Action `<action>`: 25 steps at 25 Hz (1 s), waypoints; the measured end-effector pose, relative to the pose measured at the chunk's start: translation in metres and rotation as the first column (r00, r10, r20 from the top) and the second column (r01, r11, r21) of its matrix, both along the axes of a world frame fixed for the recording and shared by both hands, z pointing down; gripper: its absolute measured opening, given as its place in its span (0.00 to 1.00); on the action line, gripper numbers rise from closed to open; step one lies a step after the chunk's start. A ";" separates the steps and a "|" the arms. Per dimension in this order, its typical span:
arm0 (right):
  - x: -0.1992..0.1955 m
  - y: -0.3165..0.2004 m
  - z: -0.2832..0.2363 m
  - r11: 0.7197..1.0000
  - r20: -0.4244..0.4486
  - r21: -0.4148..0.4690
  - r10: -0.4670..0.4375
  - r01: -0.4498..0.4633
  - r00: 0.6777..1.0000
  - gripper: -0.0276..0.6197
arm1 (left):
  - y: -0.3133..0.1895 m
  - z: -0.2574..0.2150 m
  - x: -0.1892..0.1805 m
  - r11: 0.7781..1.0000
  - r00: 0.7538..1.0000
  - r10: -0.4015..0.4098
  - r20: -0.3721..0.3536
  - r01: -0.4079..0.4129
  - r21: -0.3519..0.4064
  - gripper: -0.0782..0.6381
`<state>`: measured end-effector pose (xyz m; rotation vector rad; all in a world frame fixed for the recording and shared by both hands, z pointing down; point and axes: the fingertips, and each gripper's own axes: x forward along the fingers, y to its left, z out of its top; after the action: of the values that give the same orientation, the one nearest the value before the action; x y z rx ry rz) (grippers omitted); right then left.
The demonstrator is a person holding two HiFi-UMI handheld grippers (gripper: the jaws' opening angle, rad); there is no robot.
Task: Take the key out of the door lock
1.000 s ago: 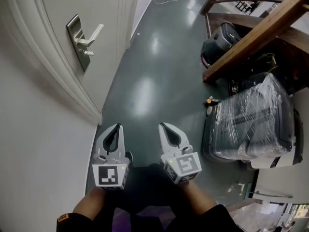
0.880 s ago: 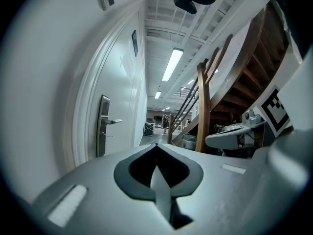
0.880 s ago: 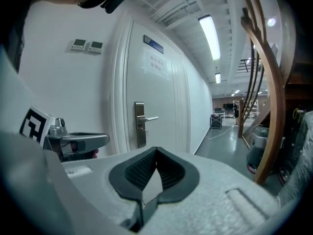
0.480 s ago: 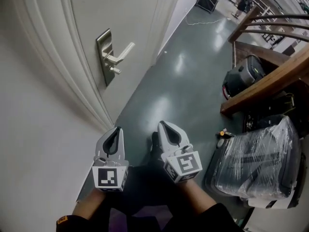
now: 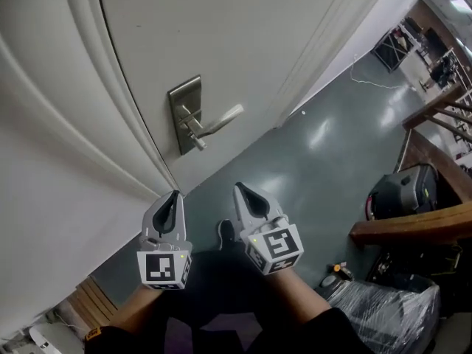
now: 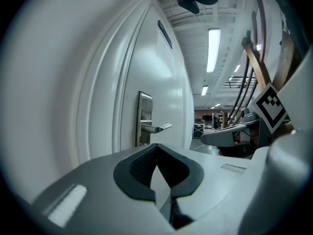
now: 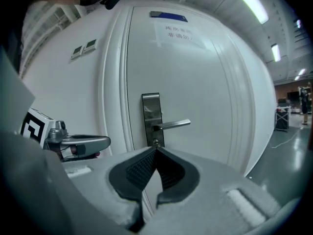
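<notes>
A white panelled door (image 5: 243,35) fills the upper half of the head view, its frame mouldings running down toward 7 o'clock, with a grey-green glossy floor (image 5: 317,161) spreading away to 3 o'clock. A plain white wall (image 5: 51,220) occupies the 9 o'clock side. At 4 o'clock a wooden railing (image 5: 417,231) crosses above a plastic-wrapped bundle (image 5: 383,319), and a black case (image 5: 402,194) stands just behind the rail. The person holds both tools low in the frame, side by side and well apart from the door hardware. The left gripper (image 5: 175,195) has its jaws pressed together with nothing between them. The right gripper (image 5: 240,187) is likewise closed and empty, its marker cube turned toward the camera. A dark shoe (image 5: 225,233) shows on the floor between the two tools. The brushed-metal lock plate (image 5: 184,113) sits at 12 o'clock from the left gripper and 11 o'clock from the right. Its lever handle (image 5: 221,118) points toward 3 o'clock. The key (image 5: 198,143) still stands in the lock, a short stub jutting from the plate just below the lever, untouched by either tool; in the right gripper view it appears directly above the closed jaw tips.
</notes>
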<state>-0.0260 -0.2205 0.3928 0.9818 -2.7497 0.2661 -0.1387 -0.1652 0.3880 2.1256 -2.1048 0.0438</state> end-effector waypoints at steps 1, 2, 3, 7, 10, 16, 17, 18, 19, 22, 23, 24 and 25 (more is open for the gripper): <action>-0.004 -0.013 0.002 0.999 0.000 -0.017 -0.047 0.047 0.999 0.03 | -0.009 0.002 0.000 0.999 0.999 -0.033 -0.002 0.033 -0.003 0.13; -0.009 -0.024 0.004 0.995 0.005 -0.036 -0.098 0.098 0.995 0.03 | -0.017 0.003 0.000 0.998 0.998 -0.066 -0.003 0.066 -0.005 0.13; -0.014 -0.035 0.006 0.987 0.014 -0.058 -0.148 0.149 0.989 0.03 | -0.025 0.002 0.000 0.995 0.995 -0.099 -0.002 0.099 -0.007 0.13; -0.033 -0.068 0.016 0.937 0.066 -0.149 -0.310 0.316 0.949 0.03 | -0.049 -0.007 -0.007 0.973 0.973 -0.231 0.018 0.231 -0.015 0.13; -0.051 -0.086 0.027 0.889 0.103 -0.211 -0.394 0.407 0.913 0.09 | -0.057 -0.002 -0.016 0.948 0.948 -0.316 0.041 0.317 -0.024 0.13; -0.084 -0.097 0.046 0.764 0.224 -0.365 -0.483 0.532 0.847 0.13 | -0.057 0.013 -0.033 0.897 0.898 -0.433 0.071 0.438 -0.059 0.13; -0.088 -0.097 0.048 0.733 0.259 -0.402 -0.484 0.549 0.836 0.14 | -0.055 0.015 -0.035 0.891 0.892 -0.446 0.075 0.450 -0.060 0.13; -0.092 -0.097 0.049 0.699 0.297 -0.440 -0.479 0.564 0.826 0.16 | -0.053 0.017 -0.037 0.885 0.886 -0.457 0.076 0.461 -0.063 0.13; -0.097 -0.096 0.050 0.662 0.335 -0.478 -0.469 0.576 0.817 0.18 | -0.051 0.019 -0.039 0.879 0.881 -0.468 0.075 0.473 -0.067 0.13; -0.108 -0.094 0.053 0.544 0.436 -0.582 -0.418 0.604 0.797 0.21 | -0.045 0.020 -0.042 0.863 0.866 -0.495 0.073 0.499 -0.073 0.14; -0.112 -0.092 0.055 0.499 0.472 -0.607 -0.399 0.618 0.786 0.21 | -0.043 0.020 -0.041 0.860 0.863 -0.500 0.073 0.505 -0.074 0.14; -0.116 -0.089 0.056 0.452 0.509 -0.626 -0.381 0.635 0.772 0.21 | -0.041 0.020 -0.041 0.857 0.860 -0.506 0.073 0.510 -0.076 0.14; -0.120 -0.086 0.057 0.406 0.542 -0.640 -0.362 0.652 0.758 0.21 | -0.038 0.020 -0.041 0.853 0.857 -0.511 0.072 0.515 -0.079 0.14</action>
<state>-0.1463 -0.3066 0.4493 -0.2199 -2.4826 1.5110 -0.1796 -0.2035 0.4082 1.4572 -2.5676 0.1332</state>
